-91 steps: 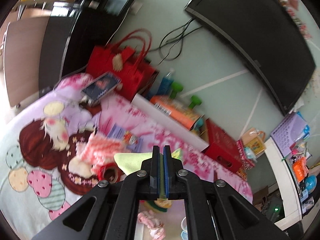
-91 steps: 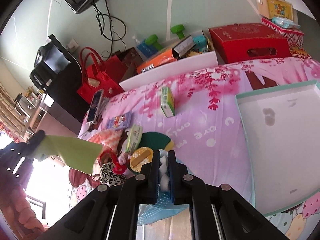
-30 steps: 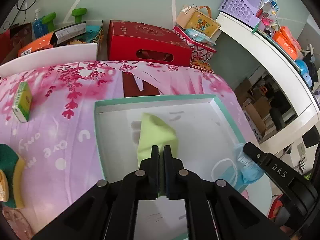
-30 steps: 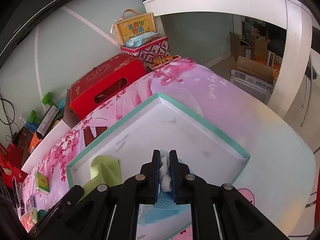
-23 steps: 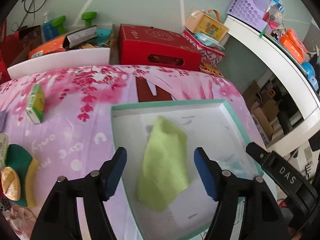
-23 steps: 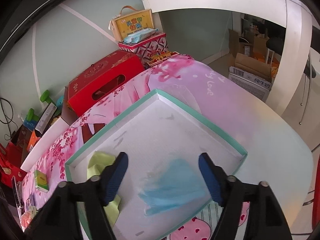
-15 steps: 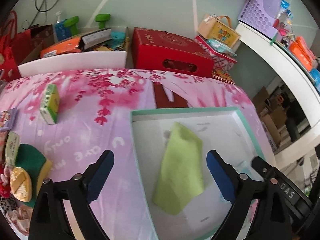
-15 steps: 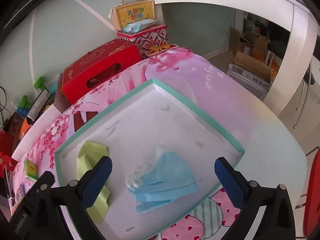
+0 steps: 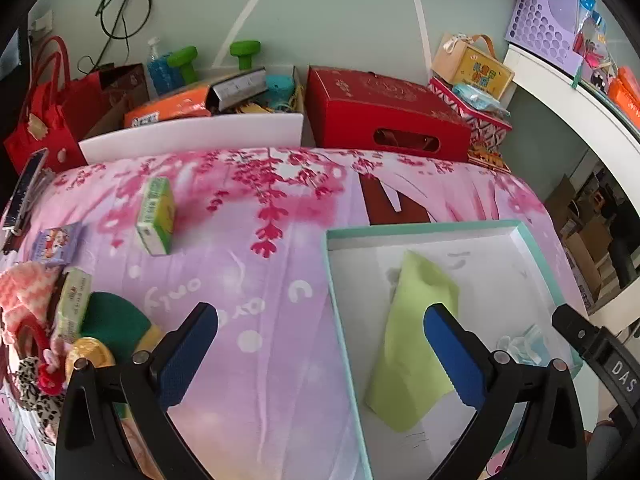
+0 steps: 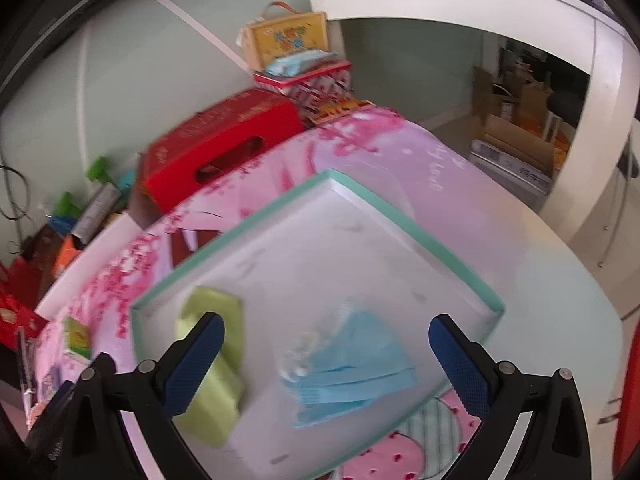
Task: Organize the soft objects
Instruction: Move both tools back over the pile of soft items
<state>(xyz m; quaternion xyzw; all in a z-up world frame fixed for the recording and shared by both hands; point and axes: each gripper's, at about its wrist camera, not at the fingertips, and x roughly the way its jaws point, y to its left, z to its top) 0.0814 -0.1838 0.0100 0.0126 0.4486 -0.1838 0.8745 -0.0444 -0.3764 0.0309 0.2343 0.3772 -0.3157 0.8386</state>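
Two soft items in teal-rimmed tray [image 10: 416,236], green cloth [image 10: 212,360], blue mask [image 10: 352,364], both grippers released, empty.

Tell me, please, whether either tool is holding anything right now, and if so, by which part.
Nothing is held. Both the left tool and right tool have just opened; the green cloth and blue mask lie loose in the tray.

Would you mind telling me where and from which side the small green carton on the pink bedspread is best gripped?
Grip the green carton across its two broad faces, coming down from above. It stands upright on a narrow edge, apart from the other clutter, so both faces are free. The left gripper is open and empty.
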